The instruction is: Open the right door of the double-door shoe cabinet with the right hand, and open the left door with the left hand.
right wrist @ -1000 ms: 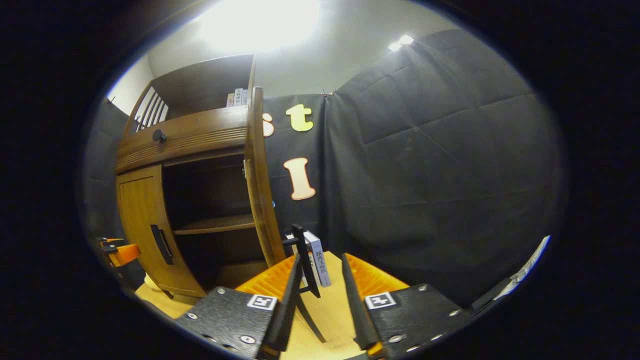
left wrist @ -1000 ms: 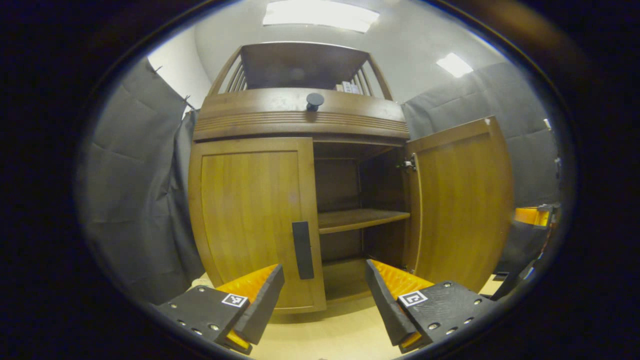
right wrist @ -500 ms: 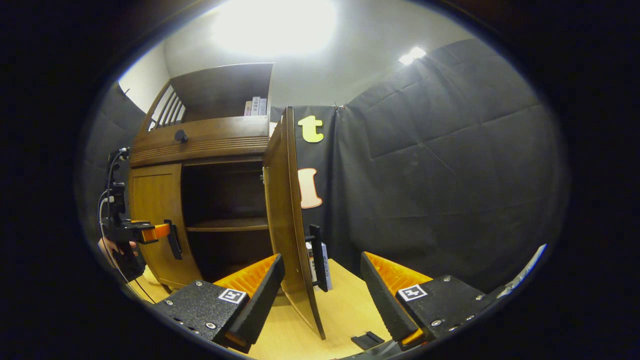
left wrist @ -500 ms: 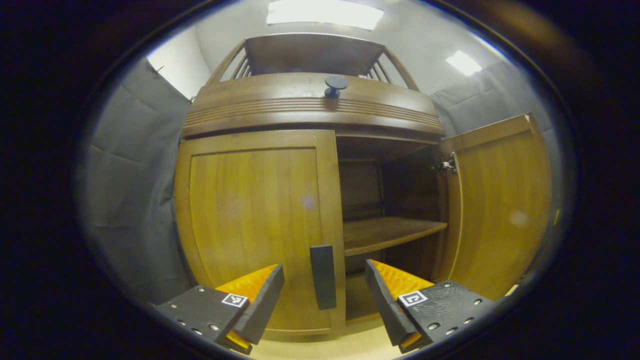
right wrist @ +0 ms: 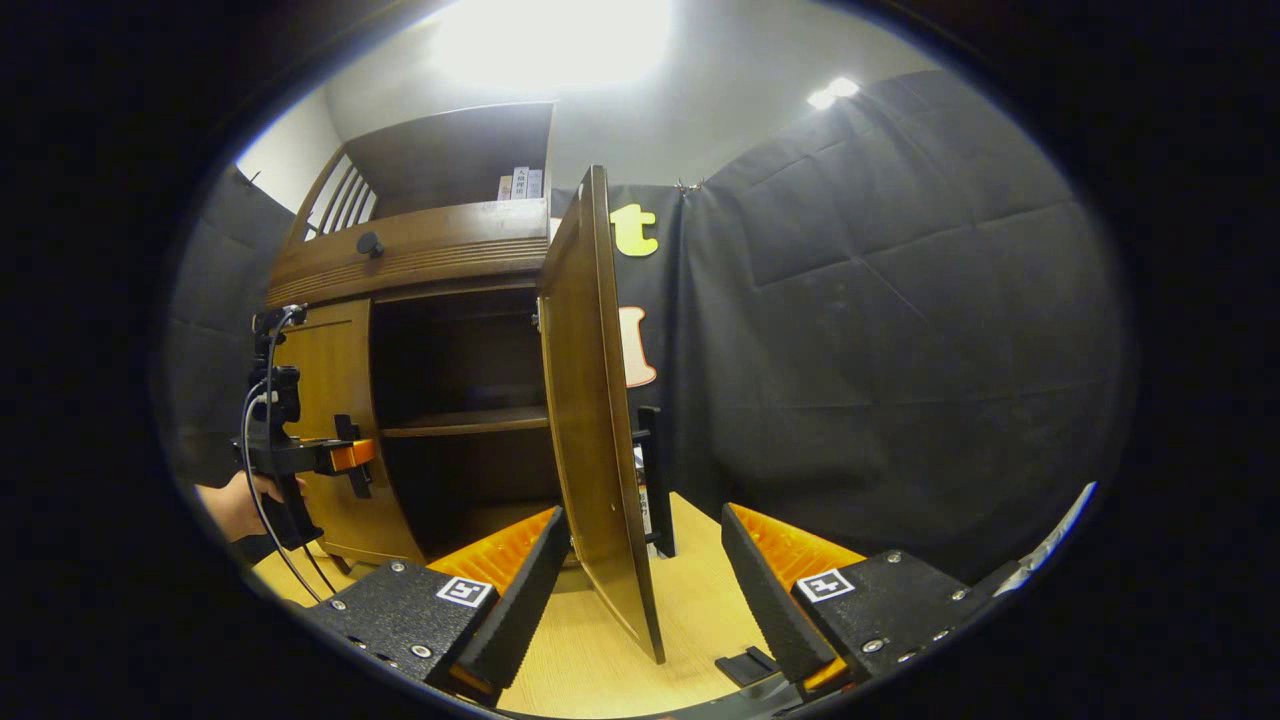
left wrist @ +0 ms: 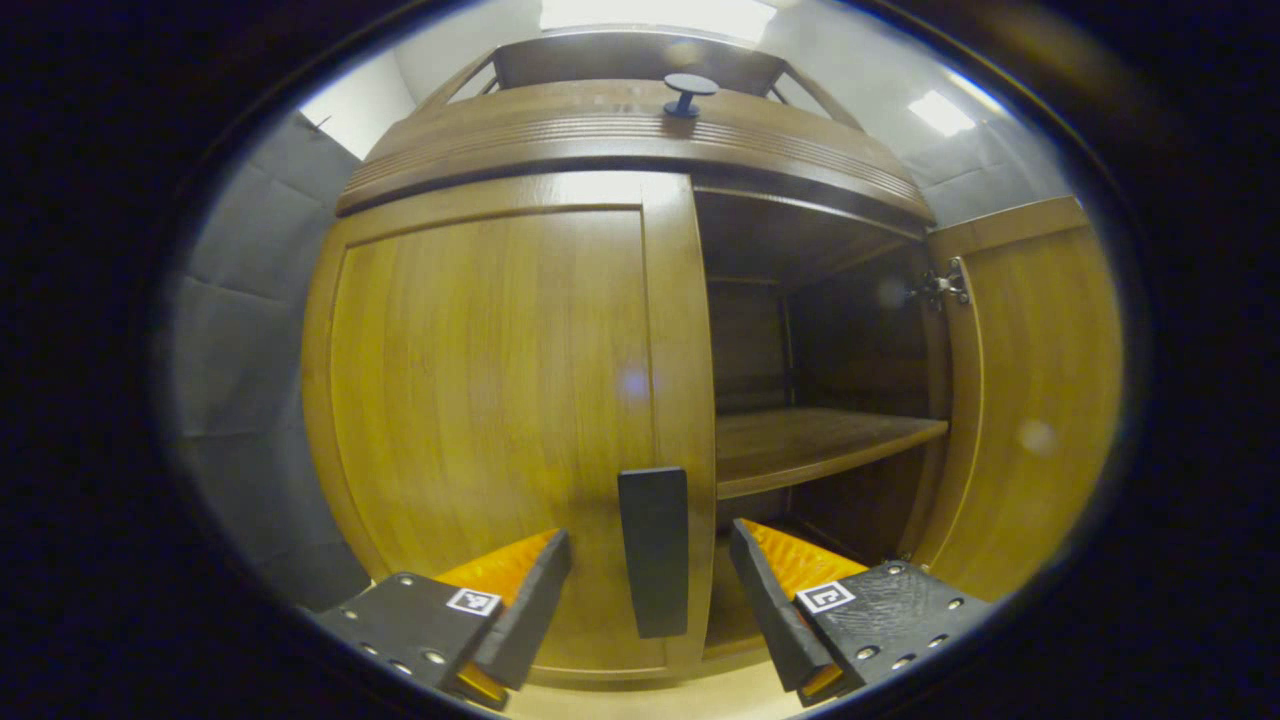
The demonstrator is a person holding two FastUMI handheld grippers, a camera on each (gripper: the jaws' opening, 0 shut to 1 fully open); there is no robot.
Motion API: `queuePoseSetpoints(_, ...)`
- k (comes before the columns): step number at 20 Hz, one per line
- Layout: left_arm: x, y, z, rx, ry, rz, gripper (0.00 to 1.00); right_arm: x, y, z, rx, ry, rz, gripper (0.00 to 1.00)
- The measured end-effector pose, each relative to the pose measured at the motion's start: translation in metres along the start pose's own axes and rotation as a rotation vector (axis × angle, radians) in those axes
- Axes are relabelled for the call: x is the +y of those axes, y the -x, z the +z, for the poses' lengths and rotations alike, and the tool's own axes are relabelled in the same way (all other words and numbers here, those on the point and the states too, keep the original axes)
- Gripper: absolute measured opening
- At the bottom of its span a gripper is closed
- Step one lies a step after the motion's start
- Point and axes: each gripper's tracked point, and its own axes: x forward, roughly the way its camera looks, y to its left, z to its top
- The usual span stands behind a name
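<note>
Shoe cabinet (left wrist: 620, 130) doors stand in two states: the right door (right wrist: 590, 400) swung wide open, edge-on between the right gripper (right wrist: 640, 585) fingers, which are spread wide and grip nothing; the left door (left wrist: 490, 400) shut. The left gripper (left wrist: 650, 590) faces that closed door with its fingers spread wide on either side of the dark vertical handle (left wrist: 654, 550), without pressing on it. In the right gripper view, a person's hand (right wrist: 240, 500) holds the left gripper at the left door. A wooden shelf (left wrist: 810, 445) shows inside the open compartment.
</note>
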Motion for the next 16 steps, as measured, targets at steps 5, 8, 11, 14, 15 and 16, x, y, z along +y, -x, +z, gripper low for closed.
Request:
queuePoseSetpoints(5, 0.002, 0.001, 0.002, 0.015, 0.012, 0.030, 0.77, 0.013, -0.002, -0.009, 0.022, -0.024, 0.024, 0.94)
queuePoseSetpoints(8, -0.002, -0.001, -0.003, 0.003, 0.035, 0.023, 0.63, 0.027, -0.005, -0.017, 0.046, -0.021, 0.052, 0.95)
queuePoseSetpoints(11, 0.000, 0.007, -0.004, 0.011, 0.035, 0.024, 0.38, 0.033, -0.006, -0.019, 0.045, -0.024, 0.076, 0.94)
queuePoseSetpoints(14, 0.004, 0.001, -0.003, 0.037, 0.040, 0.009, 0.22, 0.035, -0.007, -0.018, 0.036, -0.014, 0.093, 0.94)
queuePoseSetpoints(15, 0.002, 0.003, 0.000, 0.035, 0.047, -0.002, 0.20, 0.036, -0.007, -0.018, 0.036, -0.012, 0.098, 0.94)
queuePoseSetpoints(16, 0.002, 0.005, 0.002, 0.038, 0.050, -0.011, 0.18, 0.038, -0.008, -0.018, 0.036, -0.011, 0.101, 0.94)
